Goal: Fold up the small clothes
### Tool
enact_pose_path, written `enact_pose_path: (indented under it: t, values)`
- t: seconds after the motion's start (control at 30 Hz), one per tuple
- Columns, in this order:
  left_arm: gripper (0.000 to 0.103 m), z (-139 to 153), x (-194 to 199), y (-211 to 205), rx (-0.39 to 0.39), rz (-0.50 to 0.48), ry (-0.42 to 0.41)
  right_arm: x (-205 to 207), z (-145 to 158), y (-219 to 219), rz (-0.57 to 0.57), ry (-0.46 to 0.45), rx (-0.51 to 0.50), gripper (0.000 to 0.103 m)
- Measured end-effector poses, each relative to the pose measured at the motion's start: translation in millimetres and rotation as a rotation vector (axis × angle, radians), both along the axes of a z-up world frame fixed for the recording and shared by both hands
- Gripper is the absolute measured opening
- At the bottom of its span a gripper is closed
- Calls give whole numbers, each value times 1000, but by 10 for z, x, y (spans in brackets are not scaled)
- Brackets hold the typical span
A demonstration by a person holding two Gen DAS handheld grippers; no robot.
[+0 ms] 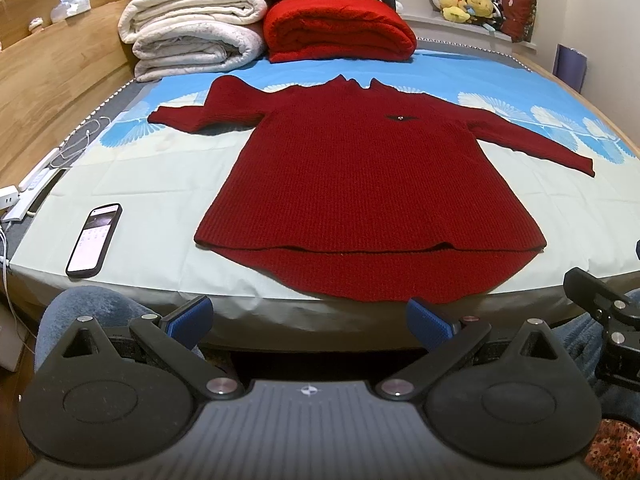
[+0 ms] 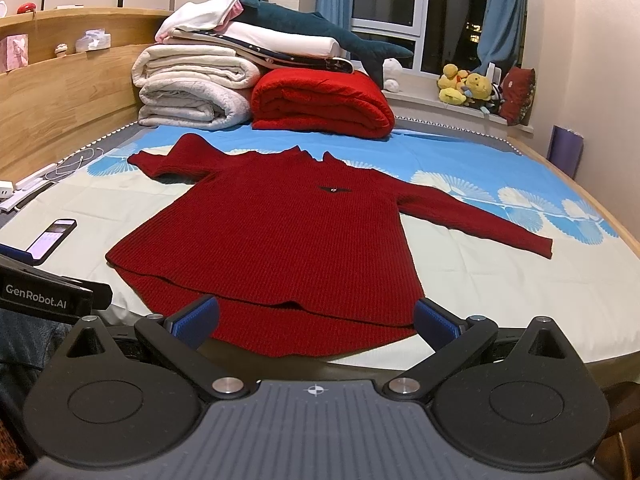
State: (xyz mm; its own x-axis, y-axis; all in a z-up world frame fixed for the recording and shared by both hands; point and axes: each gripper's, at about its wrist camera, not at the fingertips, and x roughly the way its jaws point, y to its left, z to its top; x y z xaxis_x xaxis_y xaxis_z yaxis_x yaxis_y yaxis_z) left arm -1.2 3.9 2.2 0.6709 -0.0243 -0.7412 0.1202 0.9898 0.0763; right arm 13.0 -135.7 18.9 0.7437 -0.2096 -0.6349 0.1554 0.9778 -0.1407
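A dark red knit sweater [image 1: 360,184] lies flat on the bed, collar away from me, hem at the near edge. Its left sleeve is folded inward near the shoulder; its right sleeve stretches out to the right. It also shows in the right wrist view [image 2: 276,248]. My left gripper [image 1: 310,322] is open and empty, held just short of the bed's near edge, below the hem. My right gripper [image 2: 316,322] is open and empty, its blue pads [image 2: 198,320] level with the sweater's hem.
A phone [image 1: 94,240] with a lit screen lies left of the sweater. Chargers and cables [image 1: 44,176] sit at the left edge. Folded white quilts [image 1: 192,28] and a red blanket [image 1: 340,32] are stacked at the far end. A wooden headboard [image 1: 48,72] runs along the left.
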Motion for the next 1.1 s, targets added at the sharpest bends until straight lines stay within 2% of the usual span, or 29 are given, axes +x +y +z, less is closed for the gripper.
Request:
enact_pose_path:
  t: [0.17,0.23,0.33,0.47,0.57,0.7,0.83,0.93,1.0,1.1]
  values:
    - [103,-35,160,78,-23,7,28,132,-56,-164,-55,13,6,102]
    - [103,-60,299,158,-32,35,40,257,-134,-321,-92,47,32,102]
    - [103,-105,585,313,-30,73,17,498,-289,-676,-203,117,122,102]
    - [103,-188,1091,507,-4,119,-33,844,-533,-1276,-394,148,301,102]
    - [103,-345,1623,635,-3,148,26,1228,-733,-1635,-465,170,344,102]
    - [103,-666,2334,783,-22,209,129,1939,-1098,-1911,-431,270,294,102]
    - [103,-951,2894,856,-61,226,153,2510,-1462,-2145,-392,342,304,102]
    - [103,-1086,3136,869,-60,260,162,2759,-1630,-2260,-371,361,326,102]
    - [103,-1141,3269,877,-85,254,173,2832,-1730,-2328,-367,392,375,102]
    - [103,-1278,3458,848,-94,246,231,2857,-1756,-2306,-356,401,355,103]
